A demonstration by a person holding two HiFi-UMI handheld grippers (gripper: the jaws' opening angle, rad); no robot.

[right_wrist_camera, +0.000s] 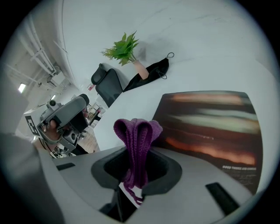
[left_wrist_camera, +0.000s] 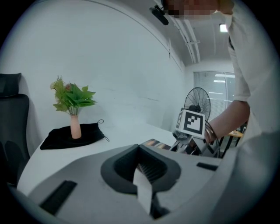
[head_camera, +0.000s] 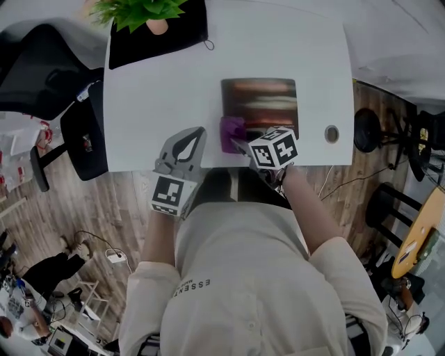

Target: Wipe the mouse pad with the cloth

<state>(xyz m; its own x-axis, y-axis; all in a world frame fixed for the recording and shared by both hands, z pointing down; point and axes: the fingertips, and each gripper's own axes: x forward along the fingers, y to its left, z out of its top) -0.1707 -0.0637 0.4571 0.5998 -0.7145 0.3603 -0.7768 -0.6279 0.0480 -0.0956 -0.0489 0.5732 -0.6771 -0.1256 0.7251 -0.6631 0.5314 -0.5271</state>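
Low in the head view, the person's arms reach over the near edge of the white surface. The left gripper sits at that edge, lower centre of the frame, with its tips just over the bare white top. In the left gripper view its jaws stand closed together with nothing between them. It is a short way left of the cloth and does not touch it.

The right gripper is just right of it, also close to the near edge. In the right gripper view its jaws are clamped on the purple knitted cloth, which rises from them in a folded loop. From the head view the cloth lies at the lower left corner of the mouse pad, across its left edge. Whether it presses on the pad cannot be told.

The dark pad, streaked with red and pale bands, stretches away from the cloth, its near edge close to the surface's near edge. Open white surface lies to its left and beyond it. A round cable hole sits right of the pad, near the surface's right edge.

At the upper left of the head view, well apart from the pad, a black pouch carries a pink vase of green leaves. A black office chair stands off the left edge.
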